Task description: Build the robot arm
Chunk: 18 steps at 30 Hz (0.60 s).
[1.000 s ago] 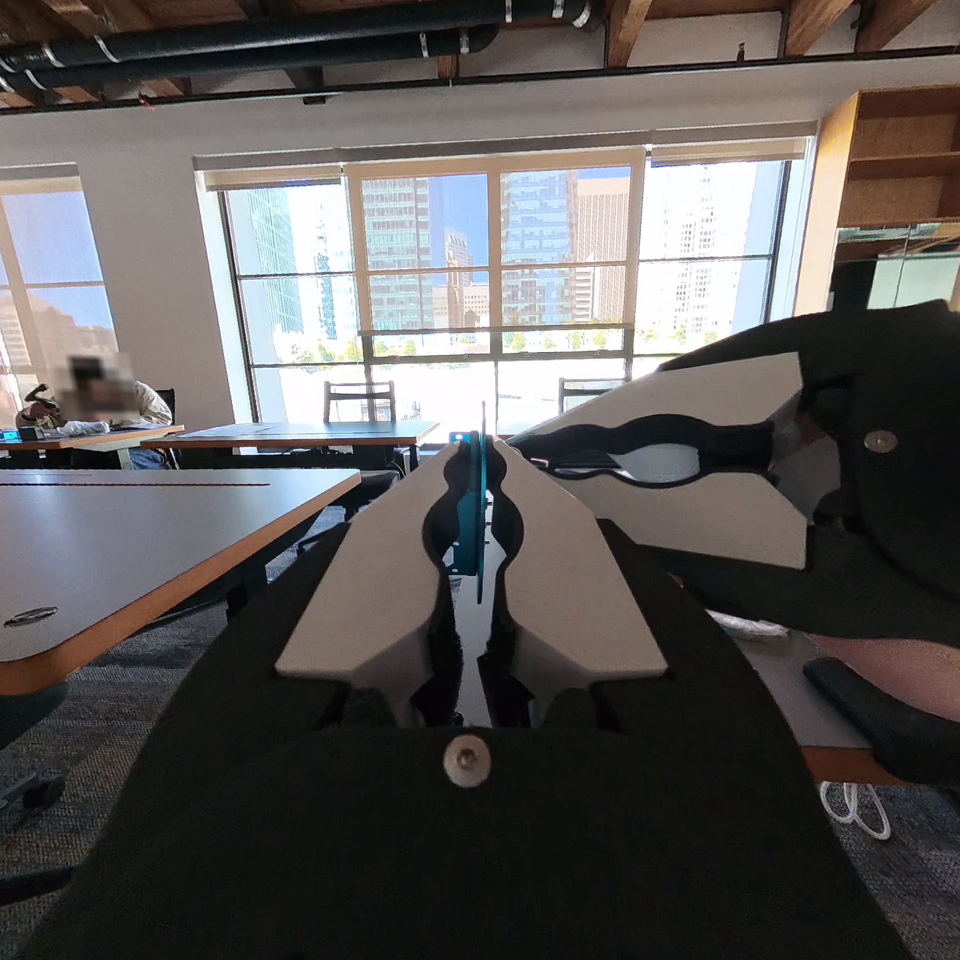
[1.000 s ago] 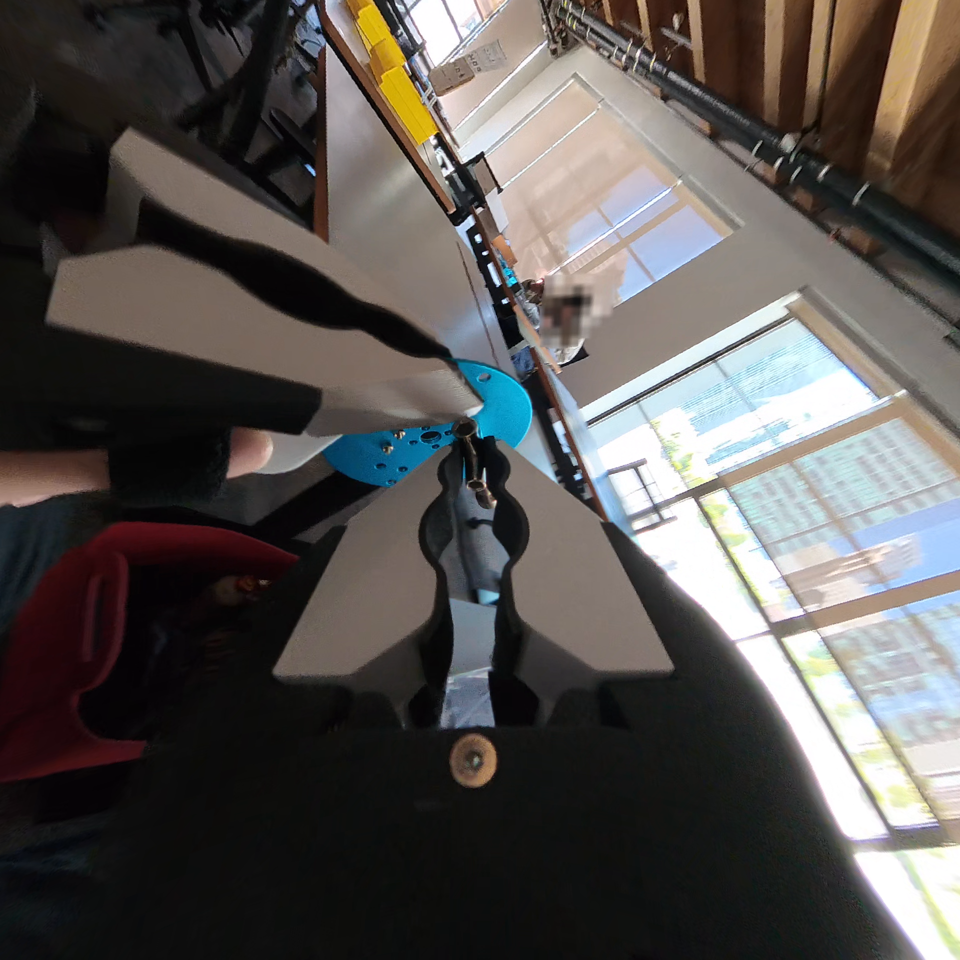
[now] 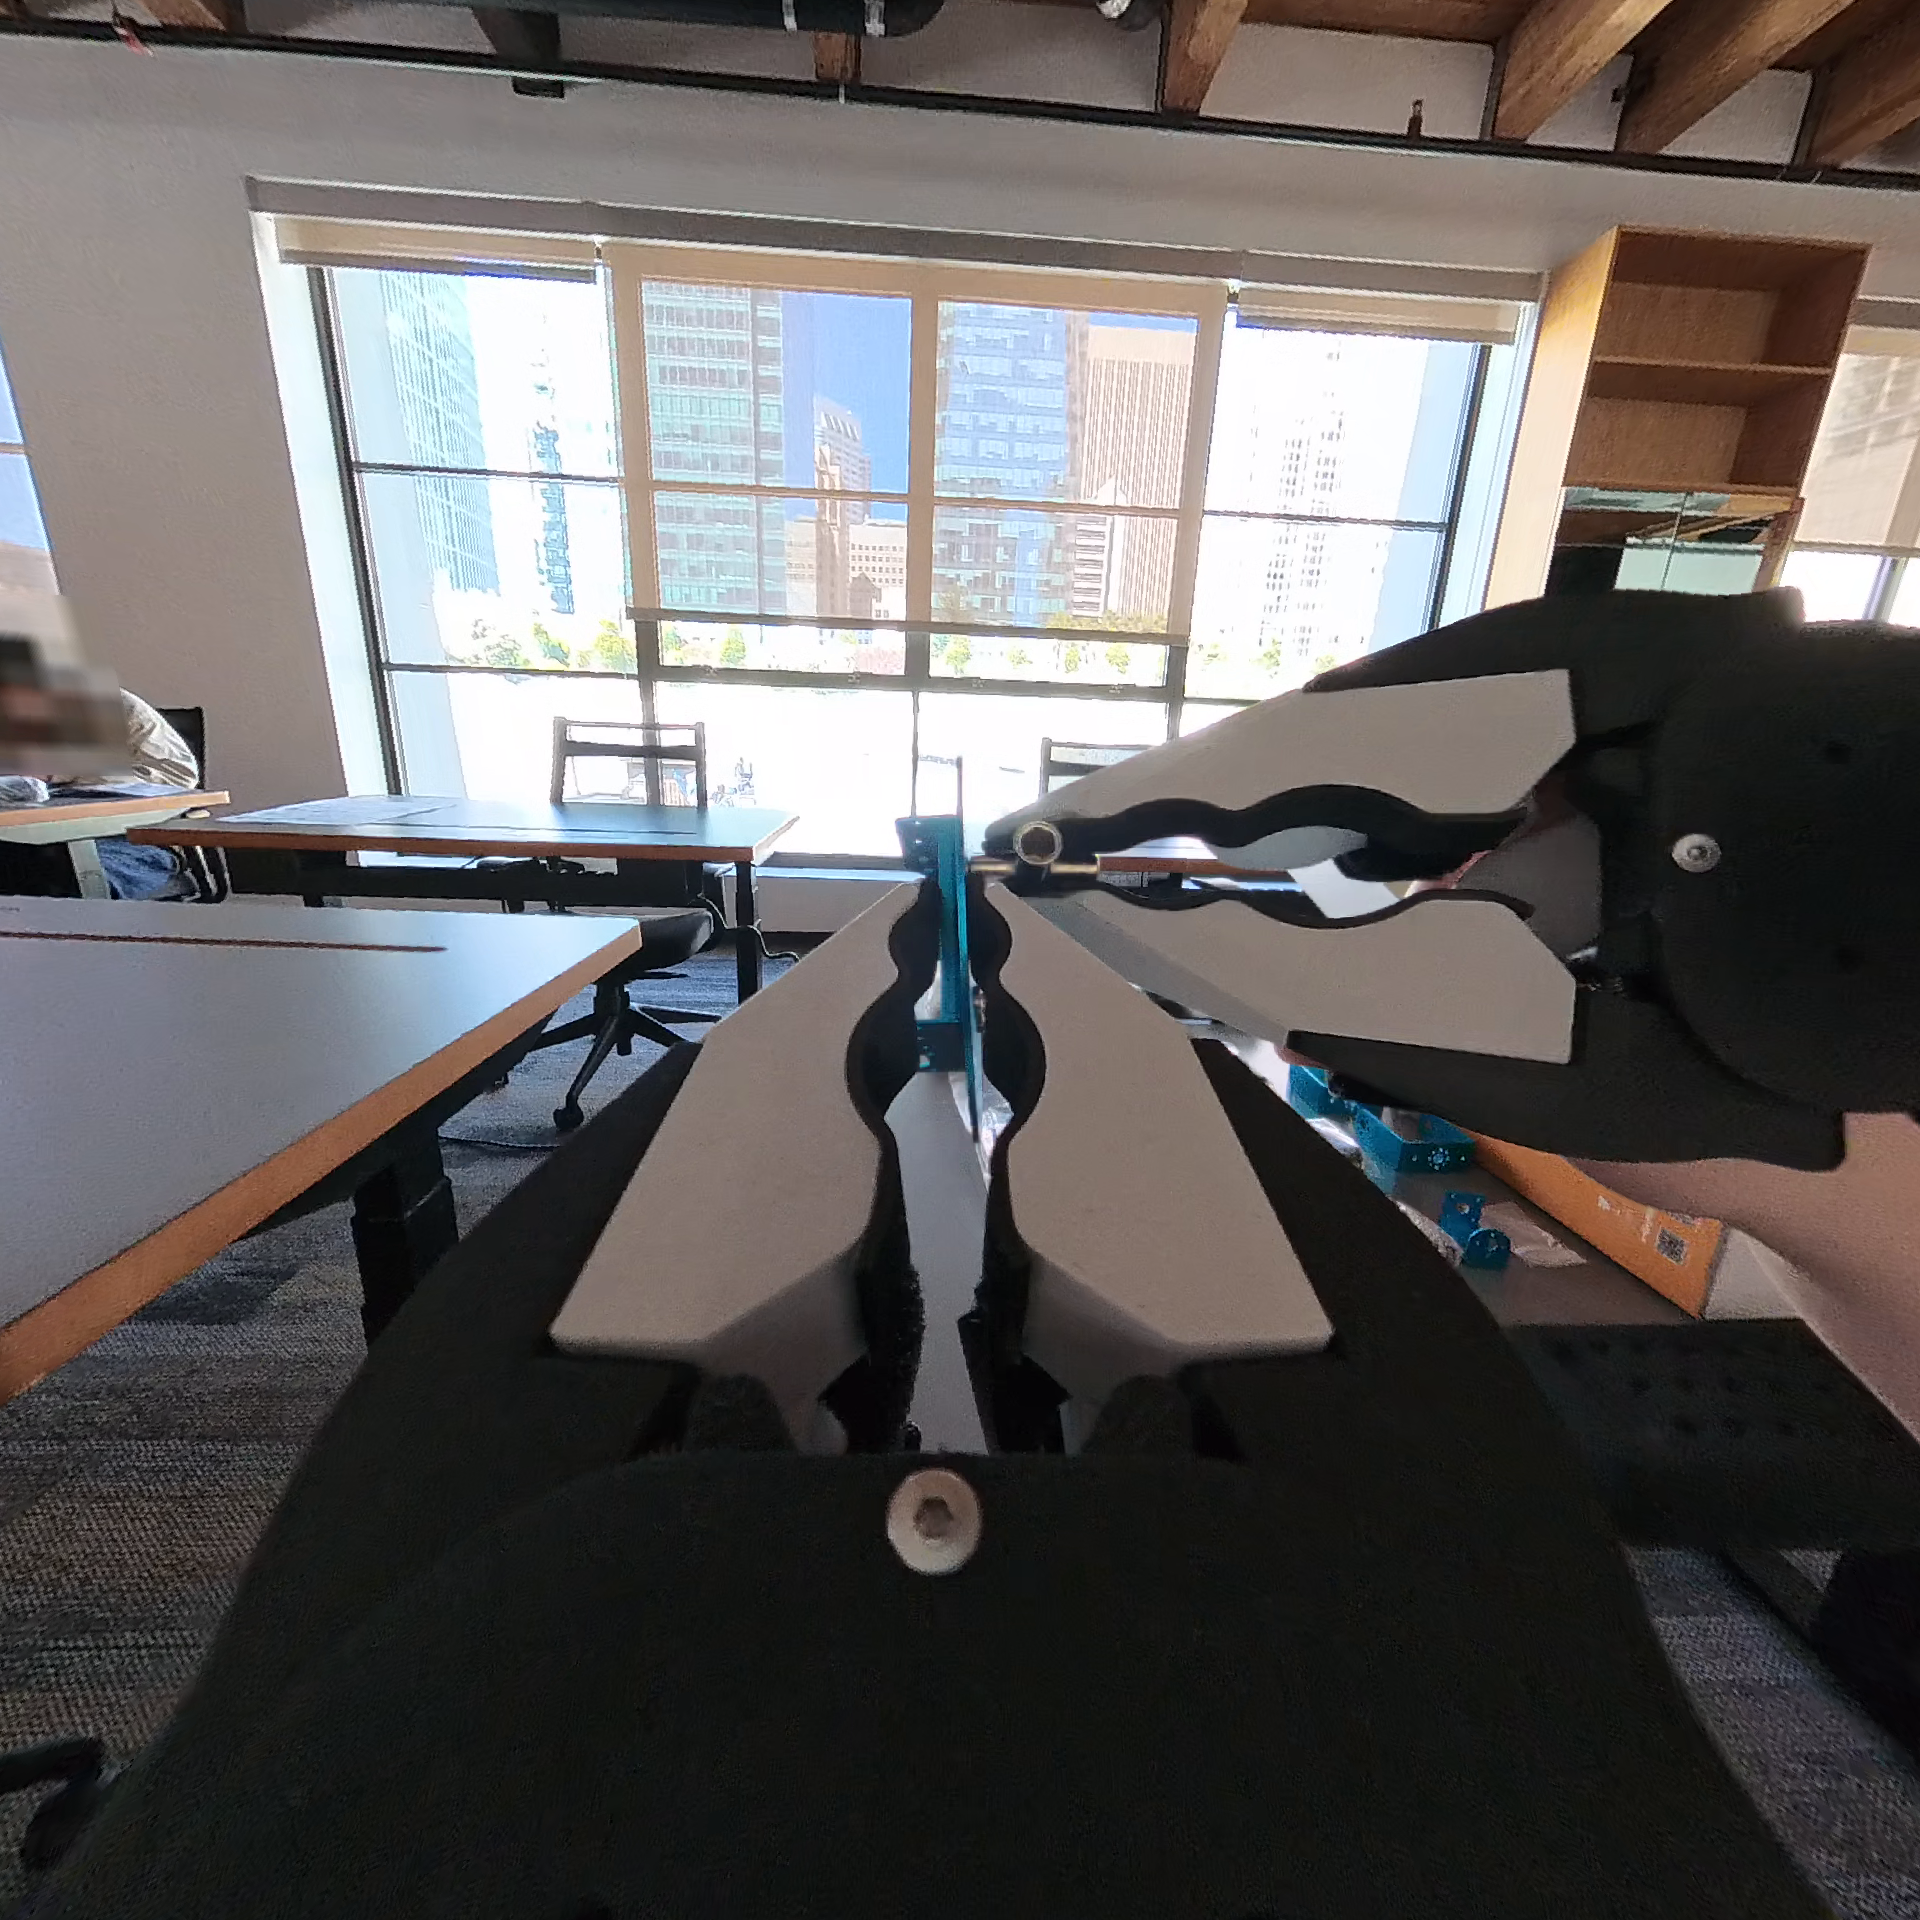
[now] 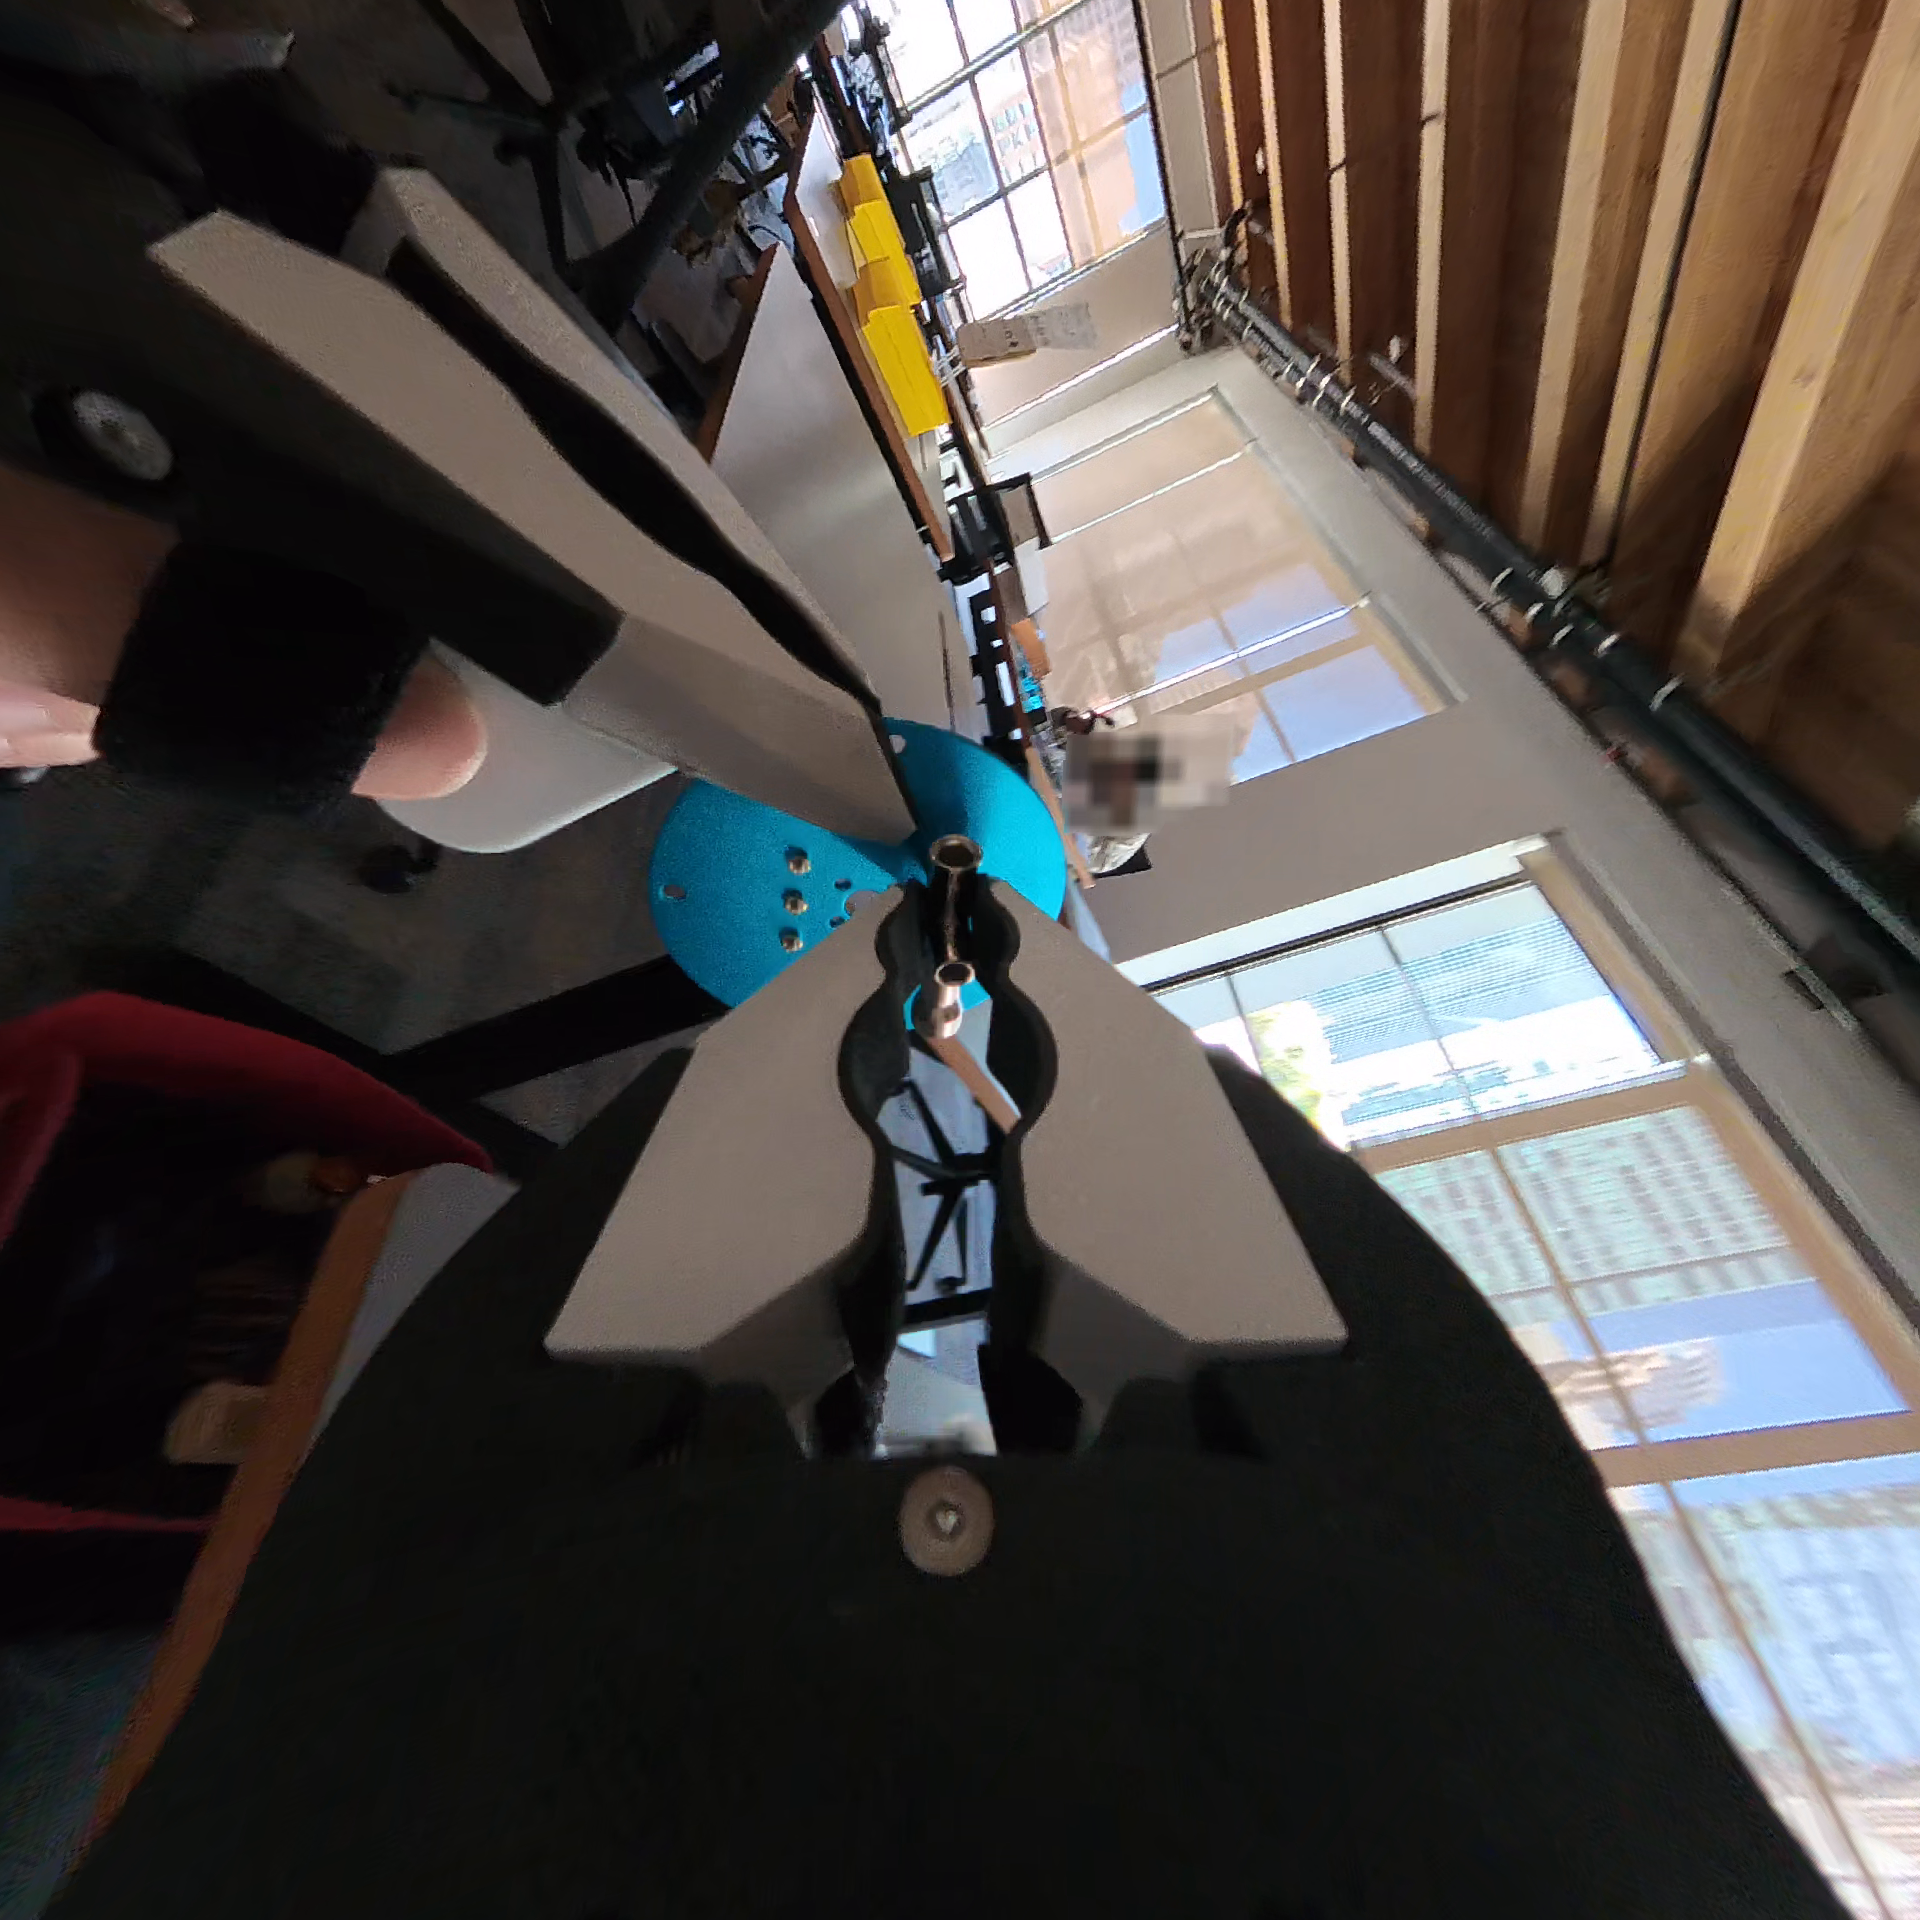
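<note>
Desks are filling the left side of the left wrist view, with a grey-topped wood-edged table [image 3: 208, 1060] closest and a person sitting way off at the far left edge. Moving toward the middle, the left gripper [image 3: 951, 894] is clamping down on a blue metal disc [image 3: 951, 935], which is showing edge-on here as a thin upright strip between the closed fingers. From the right wrist view that same blue disc [image 4: 769, 883] is facing the camera, round and full of small holes, with the left gripper [image 4: 894, 769] pinching its rim from the upper left.

Just right of the disc, the right gripper [image 3: 997, 857] is coming in sideways, squeezing a small silvery metal piece [image 3: 1039, 847] at its tips, right up against the disc's face. In its own view the right gripper [image 4: 951, 894] is closed on that piece [image 4: 951, 914], which looks like little tubes, but I can't tell exactly what kind of part it is.

Farther right, some loose blue brackets [image 3: 1403, 1143] and an orange box [image 3: 1600, 1216] are lying on the table below the right gripper, and a hand is gripping its handle.
</note>
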Motion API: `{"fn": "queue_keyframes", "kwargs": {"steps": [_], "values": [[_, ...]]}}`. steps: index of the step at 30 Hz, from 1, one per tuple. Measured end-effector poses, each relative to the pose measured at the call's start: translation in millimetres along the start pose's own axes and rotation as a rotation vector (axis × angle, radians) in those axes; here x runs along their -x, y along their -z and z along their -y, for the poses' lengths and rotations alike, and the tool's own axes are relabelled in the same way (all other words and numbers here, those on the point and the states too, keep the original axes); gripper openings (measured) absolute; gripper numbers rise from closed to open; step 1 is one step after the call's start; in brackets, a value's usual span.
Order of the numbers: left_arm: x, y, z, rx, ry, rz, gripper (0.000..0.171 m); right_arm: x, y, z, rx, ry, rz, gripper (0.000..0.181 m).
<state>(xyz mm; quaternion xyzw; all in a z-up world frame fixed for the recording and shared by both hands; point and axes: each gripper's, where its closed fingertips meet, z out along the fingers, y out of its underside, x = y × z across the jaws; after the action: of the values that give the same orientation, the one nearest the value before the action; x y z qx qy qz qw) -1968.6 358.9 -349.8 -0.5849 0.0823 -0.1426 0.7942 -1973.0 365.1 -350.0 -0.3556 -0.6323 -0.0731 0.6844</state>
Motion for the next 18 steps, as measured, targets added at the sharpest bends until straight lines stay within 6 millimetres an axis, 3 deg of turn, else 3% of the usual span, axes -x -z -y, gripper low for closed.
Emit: {"fn": "queue_keyframes", "kwargs": {"steps": [7, 11, 18], "values": [[0.8, -2.9, 8.1, -0.032, -0.010, 0.022, 0.002, -10.5, 4.2, 1.2, -0.013, -0.043, -0.018, 0.006], [7.3, -2.4, 6.6, -0.027, 0.048, 0.012, 0.002, -8.4, 6.7, 1.3, -0.030, 0.023, -0.035, 0.006], [10.3, 1.5, 0.9, -0.011, 0.062, 0.010, 0.003, 6.0, 5.2, 4.1, -0.050, 0.495, -0.056, 0.007]]}}
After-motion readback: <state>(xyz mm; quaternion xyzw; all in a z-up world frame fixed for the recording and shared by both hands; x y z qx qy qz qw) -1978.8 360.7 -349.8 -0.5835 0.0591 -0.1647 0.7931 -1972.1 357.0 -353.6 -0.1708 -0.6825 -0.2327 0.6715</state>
